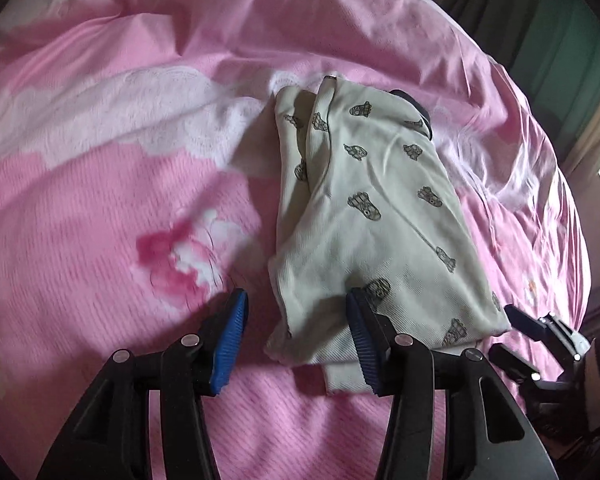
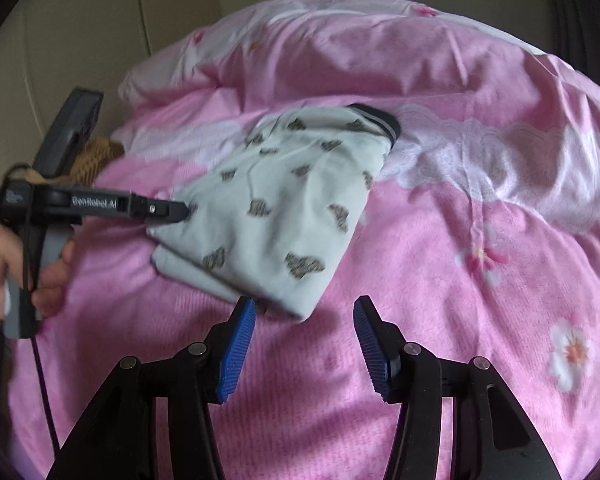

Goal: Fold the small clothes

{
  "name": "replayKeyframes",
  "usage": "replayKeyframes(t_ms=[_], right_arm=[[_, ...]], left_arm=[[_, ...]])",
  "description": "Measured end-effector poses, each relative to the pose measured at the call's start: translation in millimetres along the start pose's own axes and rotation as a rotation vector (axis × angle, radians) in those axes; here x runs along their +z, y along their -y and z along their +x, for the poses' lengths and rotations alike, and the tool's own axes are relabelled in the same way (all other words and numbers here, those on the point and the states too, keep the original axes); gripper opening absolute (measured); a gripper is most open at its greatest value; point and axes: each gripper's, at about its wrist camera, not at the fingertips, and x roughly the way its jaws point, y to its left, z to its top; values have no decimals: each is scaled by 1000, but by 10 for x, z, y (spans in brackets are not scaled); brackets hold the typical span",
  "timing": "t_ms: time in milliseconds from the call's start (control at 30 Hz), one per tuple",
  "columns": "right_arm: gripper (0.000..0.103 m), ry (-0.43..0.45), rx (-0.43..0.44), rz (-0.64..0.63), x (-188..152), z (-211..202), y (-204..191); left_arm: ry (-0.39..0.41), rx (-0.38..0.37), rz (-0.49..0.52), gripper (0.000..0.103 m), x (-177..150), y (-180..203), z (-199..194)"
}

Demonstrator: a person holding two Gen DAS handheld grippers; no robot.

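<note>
Left wrist view: your left gripper (image 1: 296,340) stands open, its right pad on the near edge of the folded white garment (image 1: 364,216), which lies ahead on the pink bedding (image 1: 100,200). Your right gripper (image 2: 304,344) is open too, the garment just ahead-left.

Small pale garment (image 1: 380,216) with dark repeated print, dark striped ribbed cuff (image 2: 380,120) at far end. Folded into long layered bundle, lying flat on pink floral bedspread (image 1: 100,200), near edge slightly rumpled, layers offset.
</note>
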Motion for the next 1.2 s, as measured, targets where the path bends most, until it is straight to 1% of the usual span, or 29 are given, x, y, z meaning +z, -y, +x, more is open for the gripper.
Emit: replayKeyframes(t_ms=[33,67,100,200,233,300,400,467,500,600,633,667,700,733,767,800,833,933,1033,1100,1200], right_arm=[[49,9,-9,3,13,8,4],[39,14,-25,7,34,35,9],[23,11,-30,15,51,59,19],[11,1,-32,51,87,120,75],[9,13,-28,69,81,96,103],[7,39,-37,91,51,7,137],[7,53,-48,129,-28,-69,230],[7,11,-36,160,-118,6,315],[7,-7,-24,171,-152,40,342],[7,2,15,171,-124,-15,345],[8,21,21,165,-93,-73,338],[13,37,24,154,-46,-130,329],[27,51,23,147,-7,-171,323],[36,81,23,134,48,-245,323],[52,107,19,123,93,-304,324],[60,130,10,114,136,-355,324],[61,158,6,101,199,-422,339],[61,174,22,101,344,-484,415],[61,174,68,117,462,-472,543],[61,167,85,124,550,-424,625],[62,144,142,150,691,-275,772]], left_arm=[[5,-5,-5,50,-14,7,-13],[6,-10,-13,49,-25,10,-17],[6,-11,-17,49,-27,9,-14],[6,-21,-25,47,-51,18,5],[9,-29,-29,40,-52,21,1],[19,-46,-36,31,-64,46,-39],[34,-59,-31,30,-125,128,-130],[27,-55,-21,30,-190,188,-132],[26,-41,-13,30,-215,209,-126],[49,16,9,31,-290,270,-161],[61,32,8,36,-304,286,-198],[71,44,7,42,-306,292,-228],[86,60,6,56,-312,306,-266],[106,82,6,64,-323,327,-315],[128,102,7,64,-333,355,-364],[137,110,4,64,-340,369,-390],[142,119,-3,64,-348,386,-410],[143,144,-43,64,-392,425,-425],[137,149,-89,64,-446,447,-411],[134,157,-121,64,-492,461,-404],[138,171,-190,64,-566,456,-403]])
